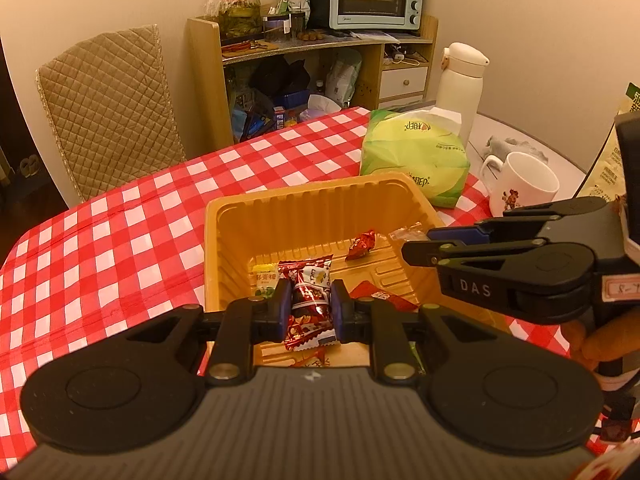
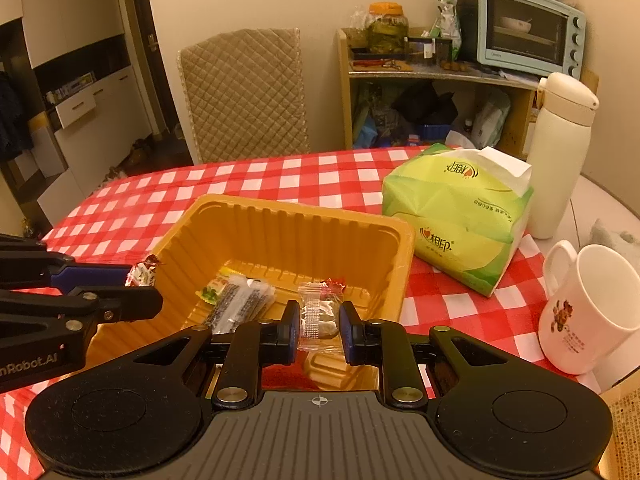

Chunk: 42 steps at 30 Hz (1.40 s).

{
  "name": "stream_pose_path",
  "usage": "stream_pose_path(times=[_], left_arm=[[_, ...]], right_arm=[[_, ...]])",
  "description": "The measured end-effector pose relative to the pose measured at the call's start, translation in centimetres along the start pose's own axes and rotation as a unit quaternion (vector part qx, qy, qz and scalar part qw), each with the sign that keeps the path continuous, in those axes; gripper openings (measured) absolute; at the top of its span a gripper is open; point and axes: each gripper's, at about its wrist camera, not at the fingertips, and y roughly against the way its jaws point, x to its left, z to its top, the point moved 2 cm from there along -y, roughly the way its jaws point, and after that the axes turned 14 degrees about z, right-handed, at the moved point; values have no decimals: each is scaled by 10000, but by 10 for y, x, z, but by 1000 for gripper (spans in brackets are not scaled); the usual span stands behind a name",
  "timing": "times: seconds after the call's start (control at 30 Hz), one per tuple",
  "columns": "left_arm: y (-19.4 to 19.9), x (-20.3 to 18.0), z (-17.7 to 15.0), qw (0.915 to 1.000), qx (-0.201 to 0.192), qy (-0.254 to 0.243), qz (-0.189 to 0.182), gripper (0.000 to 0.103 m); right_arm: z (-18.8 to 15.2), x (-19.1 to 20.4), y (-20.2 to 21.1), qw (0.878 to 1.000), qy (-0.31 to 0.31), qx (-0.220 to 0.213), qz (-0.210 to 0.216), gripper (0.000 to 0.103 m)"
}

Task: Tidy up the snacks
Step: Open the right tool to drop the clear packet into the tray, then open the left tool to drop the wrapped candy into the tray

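Snacks are what I sort into the yellow tray (image 2: 280,216) on the checked tablecloth (image 1: 120,232), and both of my tongs carry one now. My left gripper (image 1: 310,308) is clamped on a red wrapped snack (image 1: 310,300); its long axis runs away from me, along the fingers, and it hangs over the near part of the tray, above the floor where a yellow-green candy (image 1: 265,280) and a small red candy (image 1: 362,245) already lie. My right gripper (image 2: 319,326) is closed on a clear wrapped snack (image 2: 318,314), also with its long side pointing forward, over the near right part of the tray, just beside some dark sticks in clear wrap (image 2: 240,304). Both snacks are already above the tray, so I judge that the coming move is only downward and then a release. The left one seems deeper inside the rim; the right one is nearer to the near wall, so I should go a little forward first. The tissue pack (image 2: 456,216) and the mug (image 2: 592,308) stand apart at the right.
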Motion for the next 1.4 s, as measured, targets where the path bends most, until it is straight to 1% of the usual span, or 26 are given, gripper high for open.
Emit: stream_pose_path(times=[0.17,0.27,0.4,0.5,0.77,1.1,1.23,1.33,1.4], left_arm=[[-4,1,-2,10000,49,-10,4,19],[-5,2,-2,10000,61,-11,-2,19],[-7,1,-2,10000,78,-25,-5,19],[-9,1,-2,10000,86,-38,-16,19],[-21,-14,10,9998,33,-158,-69,19],[-39,-32,29,9995,-71,-293,-34,19],[-38,-31,30,9997,-52,-235,12,21],[-31,-27,25,9999,-7,-163,47,30],[-25,-25,20,9999,45,-119,42,31]], right_arm=[[2,-5,-7,10000,-38,-19,-15,22],[3,-7,-7,9999,-69,-106,-27,22],[3,-13,-1,9993,-302,-180,86,22],[1,-14,4,9991,-346,-170,166,22],[-1,-13,12,9988,-357,-211,245,22],[4,-18,31,9978,-461,-447,184,22],[3,-20,41,9972,-505,-498,239,22],[0,-19,49,9969,-520,-500,329,22],[-3,-17,52,9965,-551,-471,411,23]])
